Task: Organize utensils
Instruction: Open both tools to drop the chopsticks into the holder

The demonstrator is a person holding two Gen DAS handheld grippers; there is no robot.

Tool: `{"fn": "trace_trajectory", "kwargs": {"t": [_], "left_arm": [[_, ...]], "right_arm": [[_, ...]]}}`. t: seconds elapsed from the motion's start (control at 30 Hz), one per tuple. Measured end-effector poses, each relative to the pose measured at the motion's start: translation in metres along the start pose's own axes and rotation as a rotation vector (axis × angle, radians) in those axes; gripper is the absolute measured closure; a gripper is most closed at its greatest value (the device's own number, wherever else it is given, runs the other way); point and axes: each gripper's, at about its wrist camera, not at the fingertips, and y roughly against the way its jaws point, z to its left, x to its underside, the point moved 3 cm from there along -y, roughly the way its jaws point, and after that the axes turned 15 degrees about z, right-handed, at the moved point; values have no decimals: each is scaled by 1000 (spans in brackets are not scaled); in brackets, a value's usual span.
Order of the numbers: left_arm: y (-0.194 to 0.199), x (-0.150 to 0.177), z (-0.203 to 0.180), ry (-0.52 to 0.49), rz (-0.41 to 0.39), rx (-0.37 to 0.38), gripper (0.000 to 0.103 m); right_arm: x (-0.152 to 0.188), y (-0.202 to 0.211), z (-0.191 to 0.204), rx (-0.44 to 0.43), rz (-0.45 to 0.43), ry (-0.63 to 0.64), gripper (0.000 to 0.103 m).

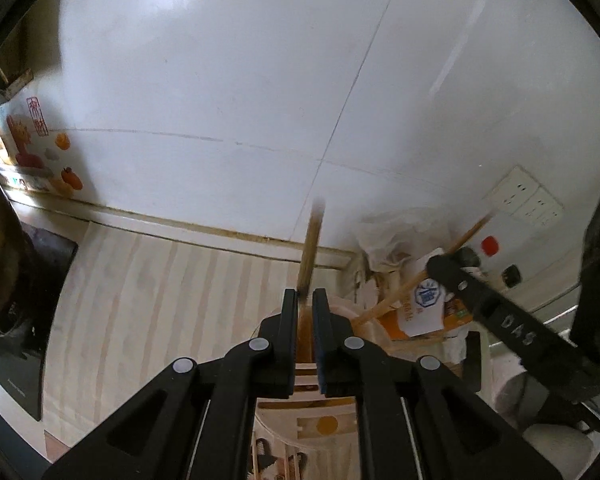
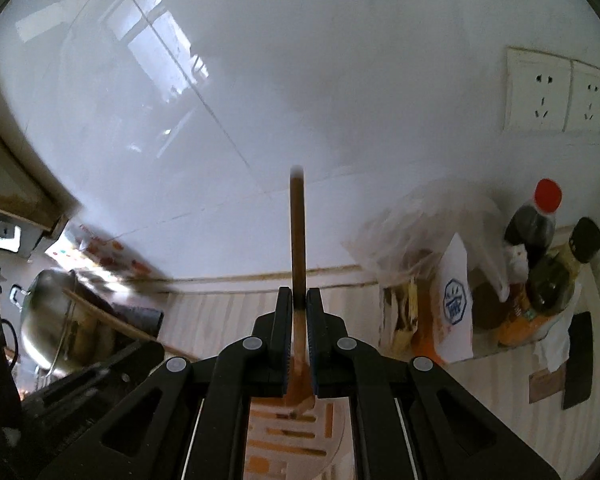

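Note:
My left gripper (image 1: 305, 294) is shut on a wooden chopstick (image 1: 311, 240) that stands up between its fingers toward the tiled wall. My right gripper (image 2: 299, 294) is shut on a second wooden chopstick (image 2: 298, 232), also pointing up. In the left wrist view the right gripper (image 1: 444, 261) shows at the right with its chopstick (image 1: 460, 240) slanting. In the right wrist view the left gripper's chopstick (image 2: 112, 322) slants at the lower left. A slotted cream utensil holder (image 2: 300, 440) lies below the right gripper's fingers; it also shows in the left wrist view (image 1: 320, 420).
A striped counter mat (image 1: 160, 300) runs to the wall. A steel pot (image 2: 48, 320) sits on the stove at left. A plastic bag (image 2: 428, 232), a snack packet (image 2: 456, 308), a red-capped sauce bottle (image 2: 536, 216) and an oil bottle (image 2: 560, 272) crowd the right. Wall sockets (image 2: 556, 92) are above.

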Motion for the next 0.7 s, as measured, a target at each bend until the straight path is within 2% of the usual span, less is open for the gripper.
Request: {"fn": "trace_trajectory", "kwargs": {"t": [0.03,0.1,0.13,0.17,0.2,0.33,0.4,0.43,0.53,0.6,0.7], "left_arm": [[6,1,-1,-7,-12,-17,92],[19,5,-1,-7,-44,-57,83],[26,7,0,-9,-63,-79,63],[31,9,2,-8,-77,-101,38],[37,13,3,-4,-95,-119,31],[52,28,13,0,-141,-185,27],[56,35,19,9,-148,-203,12],[57,40,23,12,-154,-211,1],[58,52,34,29,-159,-231,0],[56,60,40,38,-153,-241,0],[47,74,49,49,-136,-265,0]], "right_arm": [[2,2,-1,-5,9,-1,86],[5,9,-1,-5,4,-1,69],[8,16,-2,-5,-8,2,67],[10,22,-3,2,-18,-2,64],[13,28,-5,6,-28,-6,60],[26,49,-12,27,-62,-31,51],[37,58,-14,52,-82,-43,47],[40,62,-15,55,-89,-49,45],[55,74,-21,72,-116,-73,35],[68,81,-23,75,-144,-76,17],[86,83,-27,112,-160,-75,11]]}}
